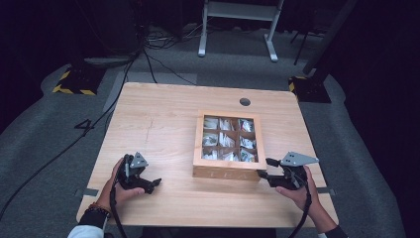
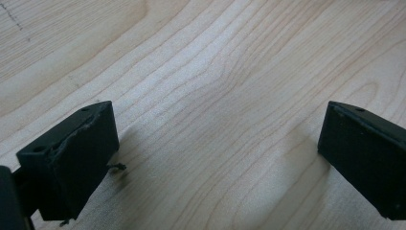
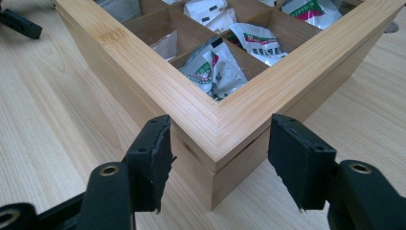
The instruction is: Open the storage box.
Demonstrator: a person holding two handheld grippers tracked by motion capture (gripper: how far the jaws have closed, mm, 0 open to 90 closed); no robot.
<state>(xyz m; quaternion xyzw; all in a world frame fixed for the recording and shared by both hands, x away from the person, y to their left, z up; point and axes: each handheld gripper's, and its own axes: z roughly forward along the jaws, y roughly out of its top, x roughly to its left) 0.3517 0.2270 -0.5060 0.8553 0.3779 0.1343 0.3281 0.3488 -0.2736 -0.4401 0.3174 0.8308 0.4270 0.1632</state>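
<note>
Though lidded, 1 box [image 1: 228, 171], 9 compartments, 2 grippers.

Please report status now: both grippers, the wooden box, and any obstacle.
Left gripper open over bare table. Right gripper open, jaws either side of the wooden box near corner, not closed on it. Packets in compartments. Nothing in the way.

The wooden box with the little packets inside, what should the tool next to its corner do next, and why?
Probably ease the right tool forward and close on the near corner of the light wooden compartment box. Its jaws stand open on either side of that corner, at the seam under the lid frame. The left tool is open over bare table.
</note>
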